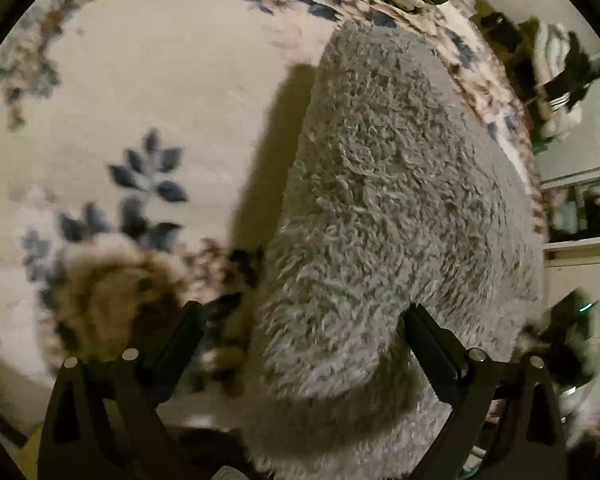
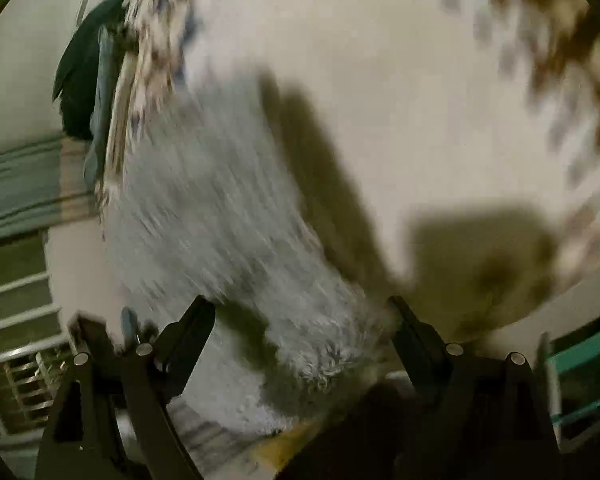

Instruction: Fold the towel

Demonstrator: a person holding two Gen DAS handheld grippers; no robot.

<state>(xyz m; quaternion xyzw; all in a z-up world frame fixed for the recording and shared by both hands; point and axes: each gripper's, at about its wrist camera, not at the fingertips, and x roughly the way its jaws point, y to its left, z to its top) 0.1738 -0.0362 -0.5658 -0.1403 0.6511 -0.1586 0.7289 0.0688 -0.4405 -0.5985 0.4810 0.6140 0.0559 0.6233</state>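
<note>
Both claws gape over grey towel (image 1: 380, 200).

The right wrist view is smeared with motion blur: the grey towel (image 2: 220, 208) ahead of the jaws shows only streaks. In the left wrist view, the towel's near edge runs below the jaws, out of frame.

Grey shaggy towel (image 1: 380, 200) (centre right) on a cream cloth (image 1: 160, 80) patterned with blue-and-brown floral sprigs.
</note>
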